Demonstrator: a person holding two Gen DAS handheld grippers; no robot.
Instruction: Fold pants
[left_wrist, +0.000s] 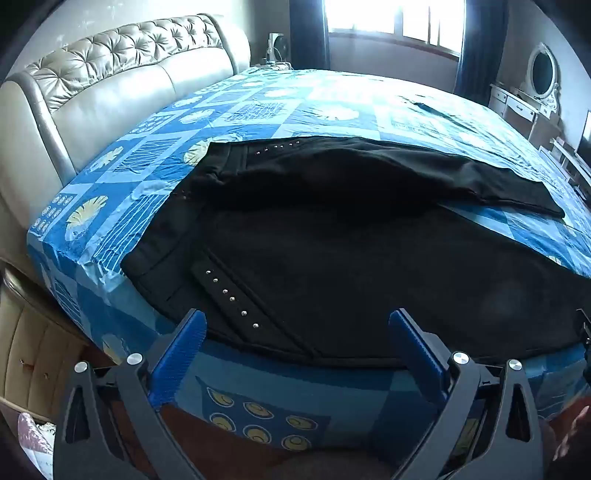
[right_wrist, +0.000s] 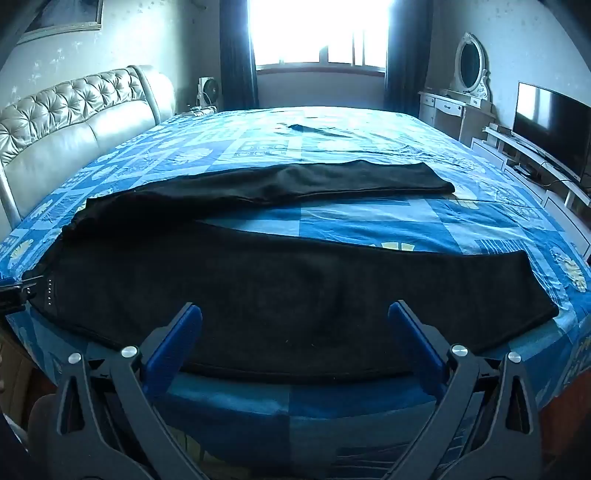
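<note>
Both tools hang at the near side of the bed, holding nothing: the left gripper is spread just before the studded hip of the pants, the right gripper spread over the near leg's edge. The pants lie flat, waist to the left, legs splayed apart ahead. The near edge lies right at the mattress edge, so I reckon a shallow bite could take sheet with cloth, or only one layer. Lifting unevenly would twist the leg and leave the fold crooked.
</note>
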